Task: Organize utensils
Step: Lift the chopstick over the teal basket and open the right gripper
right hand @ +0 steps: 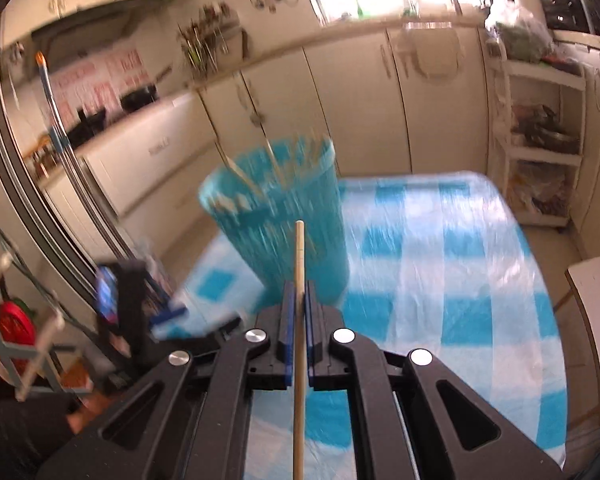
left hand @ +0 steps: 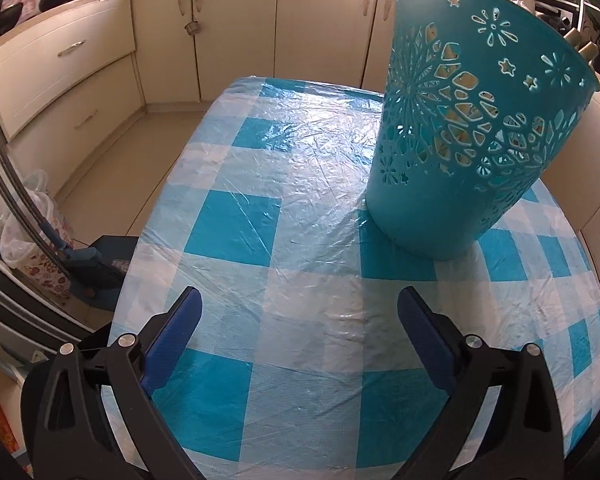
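A teal perforated basket [left hand: 464,120] stands on the blue-and-white checked tablecloth [left hand: 284,208], far right of my left gripper [left hand: 300,304], which is open and empty above the cloth. Wooden utensil handles [left hand: 580,42] stick out of its rim. In the right wrist view my right gripper [right hand: 299,292] is shut on a thin wooden stick [right hand: 299,320] that points up toward the blurred basket [right hand: 284,216], just in front of it. The left gripper [right hand: 168,312] shows blurred at lower left there.
Cream kitchen cabinets [left hand: 236,28] run behind the table. A white shelf unit [right hand: 540,148] stands at the right, and a white chair [right hand: 596,320] sits at the table's right edge. A bagged bin [left hand: 32,232] and dustpan [left hand: 96,264] are on the floor at left.
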The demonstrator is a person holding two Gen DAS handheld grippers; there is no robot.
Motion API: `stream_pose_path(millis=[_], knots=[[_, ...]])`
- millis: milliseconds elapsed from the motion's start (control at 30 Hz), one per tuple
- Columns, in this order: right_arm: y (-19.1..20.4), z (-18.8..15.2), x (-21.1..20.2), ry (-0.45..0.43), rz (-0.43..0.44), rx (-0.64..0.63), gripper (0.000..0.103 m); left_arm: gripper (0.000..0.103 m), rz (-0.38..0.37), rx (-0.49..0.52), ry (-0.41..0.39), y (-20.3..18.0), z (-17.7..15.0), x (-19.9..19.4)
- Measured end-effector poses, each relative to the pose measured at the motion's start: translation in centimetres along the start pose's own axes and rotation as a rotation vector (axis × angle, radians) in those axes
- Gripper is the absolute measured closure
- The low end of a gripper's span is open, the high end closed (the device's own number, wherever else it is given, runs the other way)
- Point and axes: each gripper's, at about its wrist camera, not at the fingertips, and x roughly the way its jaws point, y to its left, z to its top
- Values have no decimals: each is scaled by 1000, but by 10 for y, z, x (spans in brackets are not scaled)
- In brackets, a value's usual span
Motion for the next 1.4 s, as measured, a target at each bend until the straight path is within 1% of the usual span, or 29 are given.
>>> stream_pose_path(millis=[100,200,267,367,500,633,767,967,1300,1367,1400], knots=[[13,31,-10,-119,47,-2,98,9,2,2,3,-1,0,1],[22,63,-7,-234,80,9,98,8,5,6,5,-2,0,2],[28,81,-2,-313,80,15,97,8,6,7,6,-3,1,2],[33,102,13,-399,66,28,97,8,3,3,8,-2,1,3],[33,113,35,-449,32,48,97,8,-10,-8,10,0,1,4],[31,112,56,-453,-10,38,97,8,-21,-10,13,2,1,5],[22,108,72,-421,-37,46,97,8,-28,-7,17,2,2,7],[15,90,91,-365,-73,43,97,8,-34,-11,20,2,2,7],[20,58,89,-275,-72,-15,97,8,-28,-15,24,2,1,7],[19,51,84,-254,-73,-18,96,8,-27,-16,24,2,2,7],[18,48,80,-248,-73,-15,94,8,-27,-17,23,2,2,7]])
